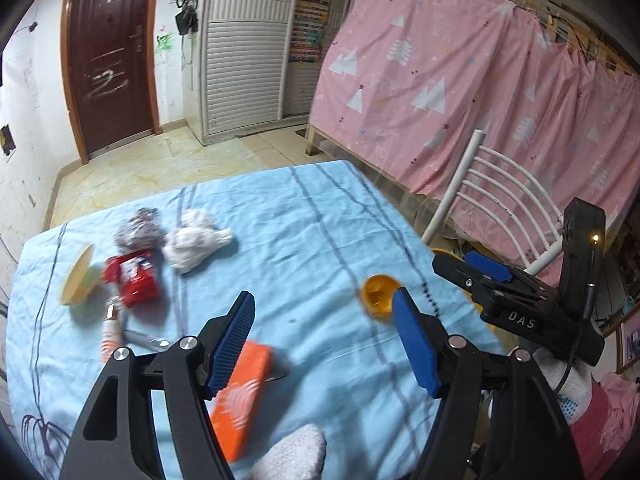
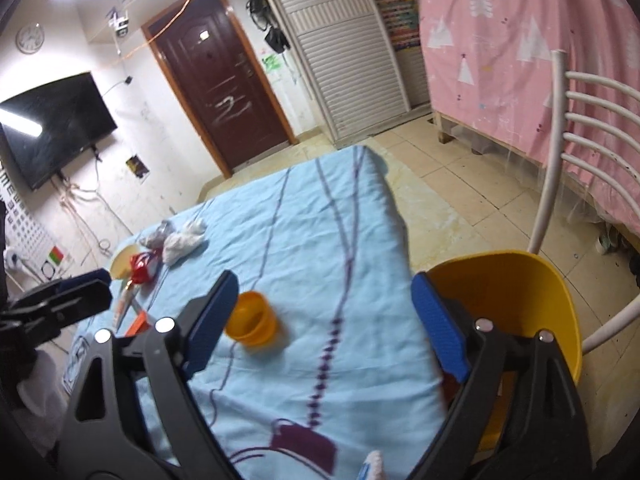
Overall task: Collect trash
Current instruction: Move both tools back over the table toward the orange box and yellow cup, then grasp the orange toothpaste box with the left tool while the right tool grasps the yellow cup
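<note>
- Trash sits in a cluster on the far-left of the blue bedsheet: a white crumpled tissue, a grey wad, a red snack wrapper, a small tube and an orange box nearer us.
- We judge we're between pickups, both tools swinging over the table with nothing in them.
- Our left gripper has its jaws spread and empty, the orange box just beneath.
- Our right gripper is spread wide too, empty, an orange cup lying between its fingers in view.
- Yellow bin waits off the near-right edge.
- Next, we'd say: drop onto one piece and close.
- Readable writing: "DAS" on the right tool's body.
</note>
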A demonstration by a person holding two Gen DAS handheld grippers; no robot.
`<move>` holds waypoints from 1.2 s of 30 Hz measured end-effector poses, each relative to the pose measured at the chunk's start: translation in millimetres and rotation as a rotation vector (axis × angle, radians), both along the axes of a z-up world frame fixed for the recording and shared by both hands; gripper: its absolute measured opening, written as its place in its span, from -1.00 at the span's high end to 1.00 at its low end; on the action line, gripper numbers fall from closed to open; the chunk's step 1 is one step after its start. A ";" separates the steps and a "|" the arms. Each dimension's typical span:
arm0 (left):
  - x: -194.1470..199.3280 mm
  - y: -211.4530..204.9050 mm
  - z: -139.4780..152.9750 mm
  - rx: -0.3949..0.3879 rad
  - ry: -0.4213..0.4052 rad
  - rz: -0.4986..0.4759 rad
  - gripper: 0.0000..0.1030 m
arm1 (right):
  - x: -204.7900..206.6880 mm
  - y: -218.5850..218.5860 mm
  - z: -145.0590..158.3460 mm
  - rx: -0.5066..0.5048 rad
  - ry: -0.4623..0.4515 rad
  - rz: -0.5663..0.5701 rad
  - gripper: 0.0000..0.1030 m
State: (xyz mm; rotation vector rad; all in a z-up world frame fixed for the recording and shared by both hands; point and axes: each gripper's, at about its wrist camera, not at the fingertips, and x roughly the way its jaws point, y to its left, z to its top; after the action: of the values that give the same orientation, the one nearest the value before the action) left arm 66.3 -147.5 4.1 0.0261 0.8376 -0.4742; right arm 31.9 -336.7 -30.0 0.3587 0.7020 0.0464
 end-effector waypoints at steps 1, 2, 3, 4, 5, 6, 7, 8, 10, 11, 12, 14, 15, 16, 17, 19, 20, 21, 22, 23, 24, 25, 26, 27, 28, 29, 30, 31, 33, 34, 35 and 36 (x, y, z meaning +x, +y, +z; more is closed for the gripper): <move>-0.5 4.2 -1.5 -0.001 0.003 0.002 -0.20 | 2.0 3.9 0.8 -0.003 0.004 0.004 -0.66; -0.7 9.4 -3.9 0.001 0.008 0.003 -0.20 | 3.8 8.3 -0.3 -0.006 0.010 0.011 -0.66; -1.2 13.8 -6.4 0.005 0.011 0.004 -0.20 | 4.8 11.5 -0.8 -0.008 0.013 0.016 -0.66; -1.7 17.3 -8.7 0.010 0.012 0.005 -0.20 | 6.9 15.0 -1.2 -0.010 0.016 0.022 -0.66; -2.9 20.5 -10.4 0.012 0.014 0.003 -0.20 | 8.4 18.2 -1.7 -0.012 0.020 0.027 -0.66; -4.5 22.3 -13.0 0.015 0.015 0.000 -0.20 | 9.7 22.3 -2.4 -0.015 0.023 0.032 -0.66; -6.4 25.4 -16.1 0.020 0.015 -0.006 -0.20 | 11.0 25.3 -3.1 -0.019 0.028 0.038 -0.66; -8.7 28.0 -18.3 0.022 0.014 -0.010 -0.20 | 12.6 27.4 -3.2 -0.022 0.031 0.041 -0.66; -11.8 31.0 -22.7 0.030 0.014 -0.017 -0.20 | 13.8 34.0 -4.0 -0.031 0.039 0.047 -0.66; -12.6 33.0 -25.7 0.037 0.016 -0.021 -0.20 | 14.7 36.4 -4.3 -0.037 0.043 0.049 -0.67; -13.5 34.1 -28.0 0.044 0.018 -0.024 -0.20 | 14.8 38.5 -4.4 -0.041 0.045 0.049 -0.67; -14.9 36.6 -32.7 0.056 0.020 -0.035 -0.20 | 14.8 42.0 -5.1 -0.051 0.048 0.049 -0.69; -15.6 37.8 -34.5 0.059 0.022 -0.036 -0.20 | 15.6 44.1 -5.7 -0.059 0.052 0.049 -0.69; -15.9 38.9 -37.7 0.063 0.027 -0.042 -0.20 | 16.1 46.6 -6.3 -0.068 0.056 0.049 -0.70; -16.8 39.3 -39.7 0.066 0.028 -0.047 -0.20 | 16.4 48.3 -7.0 -0.077 0.059 0.051 -0.72; -18.5 40.2 -44.4 0.077 0.030 -0.051 -0.20 | 18.1 53.9 -7.6 -0.100 0.067 0.058 -0.72; -19.5 40.2 -46.6 0.082 0.032 -0.051 -0.20 | 18.6 55.8 -7.8 -0.110 0.069 0.061 -0.73; -18.9 40.2 -48.6 0.085 0.035 -0.053 -0.20 | 19.1 59.5 -7.7 -0.128 0.072 0.066 -0.73; -18.7 40.8 -50.9 0.087 0.040 -0.054 -0.20 | 19.6 60.9 -7.9 -0.139 0.073 0.069 -0.73; -18.2 41.3 -53.0 0.090 0.044 -0.053 -0.20 | 20.3 63.3 -8.0 -0.151 0.077 0.071 -0.73; -17.7 41.6 -54.6 0.093 0.047 -0.051 -0.20 | 20.7 65.5 -8.7 -0.169 0.082 0.073 -0.73; -17.6 42.1 -56.6 0.094 0.050 -0.053 -0.20 | 21.4 66.9 -8.9 -0.178 0.084 0.075 -0.73; -17.6 42.0 -57.7 0.094 0.052 -0.056 -0.19 | 22.1 69.2 -9.4 -0.191 0.088 0.078 -0.73; -18.0 41.5 -58.6 0.096 0.051 -0.060 -0.18 | 21.9 70.2 -10.0 -0.201 0.092 0.080 -0.73; -18.9 41.6 -59.1 0.099 0.049 -0.062 -0.14 | 21.5 71.5 -10.9 -0.207 0.094 0.081 -0.73; -19.3 41.1 -59.8 0.103 0.047 -0.064 -0.10 | 21.5 72.3 -11.6 -0.211 0.096 0.082 -0.73; -19.6 41.0 -60.6 0.104 0.047 -0.067 -0.08 | 21.8 72.9 -12.1 -0.214 0.099 0.083 -0.73; -19.4 40.4 -61.8 0.105 0.050 -0.069 -0.01 | 22.1 74.0 -12.3 -0.216 0.100 0.083 -0.73; -19.4 38.9 -65.0 0.109 0.058 -0.076 0.11 | 22.5 74.4 -12.9 -0.217 0.103 0.083 -0.73; -19.5 38.3 -66.5 0.111 0.063 -0.081 0.19 | 22.8 74.5 -12.9 -0.217 0.105 0.083 -0.73; -19.5 37.7 -67.7 0.114 0.067 -0.085 0.28 | 22.9 74.5 -13.3 -0.219 0.107 0.084 -0.73; -19.9 36.3 -69.7 0.120 0.072 -0.092 0.32 | 22.8 75.1 -13.3 -0.222 0.108 0.084 -0.73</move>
State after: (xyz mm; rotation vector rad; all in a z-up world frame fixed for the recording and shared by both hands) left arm 46.4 -111.2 -65.5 0.1597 0.9378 -0.5133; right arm 54.7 -261.6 -43.3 0.1194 0.8202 0.0287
